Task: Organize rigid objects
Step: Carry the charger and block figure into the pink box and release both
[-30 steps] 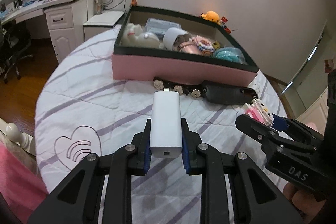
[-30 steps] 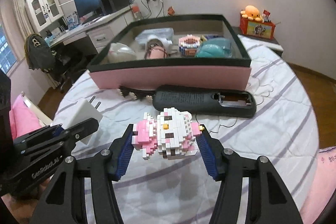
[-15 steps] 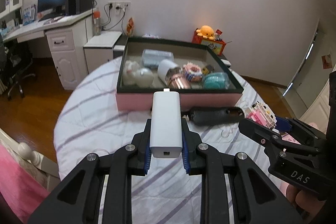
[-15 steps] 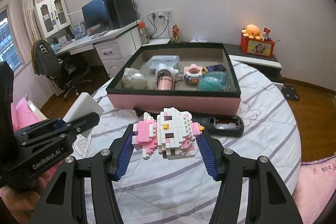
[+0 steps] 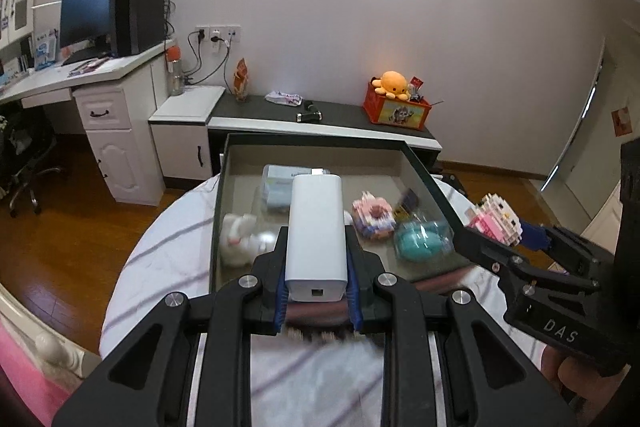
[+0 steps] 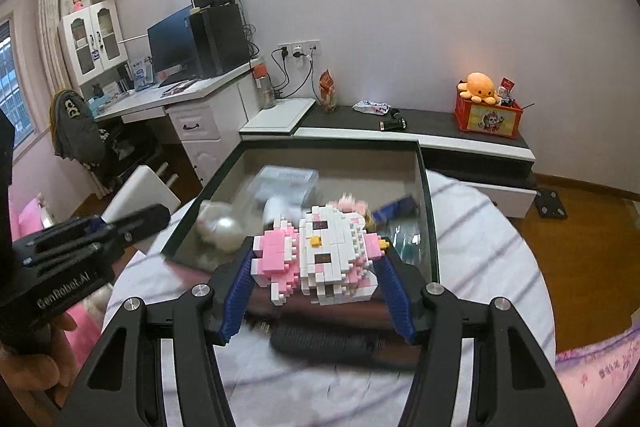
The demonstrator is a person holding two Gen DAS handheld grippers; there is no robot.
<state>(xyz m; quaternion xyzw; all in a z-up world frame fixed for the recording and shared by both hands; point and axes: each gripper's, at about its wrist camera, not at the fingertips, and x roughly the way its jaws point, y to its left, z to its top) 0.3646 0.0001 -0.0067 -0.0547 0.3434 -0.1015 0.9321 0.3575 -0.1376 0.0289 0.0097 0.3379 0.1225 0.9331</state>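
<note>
Both tongs loaded above box rim: left tongs clamp charger, right tongs clamp block cat.

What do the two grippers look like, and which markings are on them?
Both are black, angular frames with triangular cut-outs and silver screw heads. The left gripper and the right gripper have ribbed blue pads on the inner sides of their fingers. The left body is marked "GenRobot.AI" in white, the right body "DAS". No cables or sleeves show.

White charger and block kitten held aloft.
</note>
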